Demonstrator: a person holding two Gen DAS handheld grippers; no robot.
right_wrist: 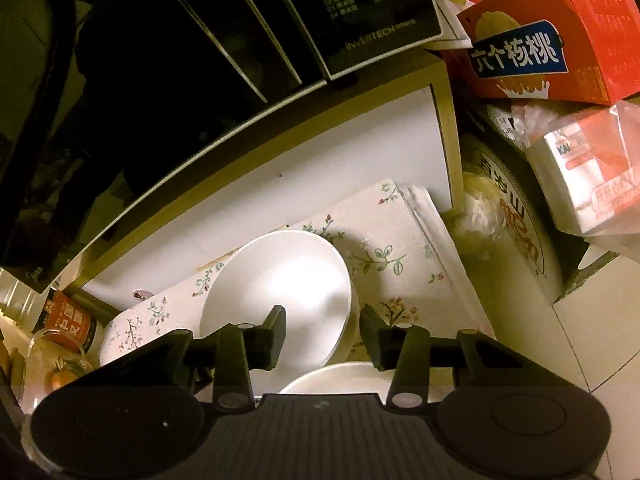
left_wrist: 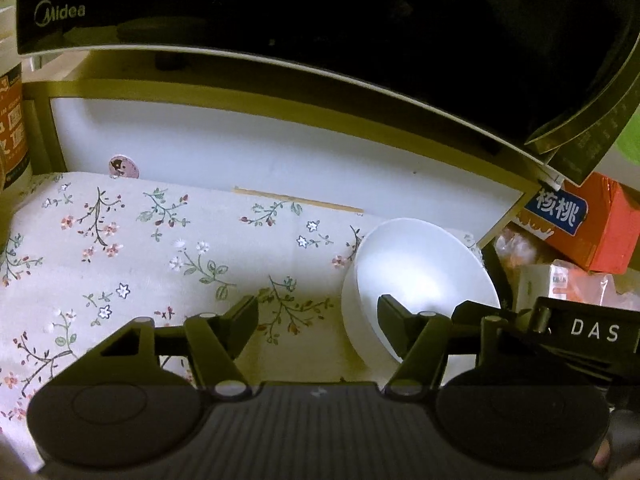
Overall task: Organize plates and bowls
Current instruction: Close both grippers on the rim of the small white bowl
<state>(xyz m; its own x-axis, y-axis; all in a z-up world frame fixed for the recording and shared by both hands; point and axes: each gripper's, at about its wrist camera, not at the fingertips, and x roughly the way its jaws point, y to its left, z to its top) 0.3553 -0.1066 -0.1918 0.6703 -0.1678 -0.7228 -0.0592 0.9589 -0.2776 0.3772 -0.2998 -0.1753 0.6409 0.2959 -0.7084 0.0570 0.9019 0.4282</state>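
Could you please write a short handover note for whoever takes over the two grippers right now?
Left gripper: open, empty, over the floral cloth, just left of the bowl.
Right gripper: open, empty; its left finger is in front of the bowl's inside, the right finger outside its rim.
The white bowl sits on the cloth on the shelf under the microwave. A second white dish shows just below it, near the right gripper; plate or bowl, I cannot tell.
Done: one bowl on the shelf, by the look of it.
Left: probably the second dish; nothing else is in view.
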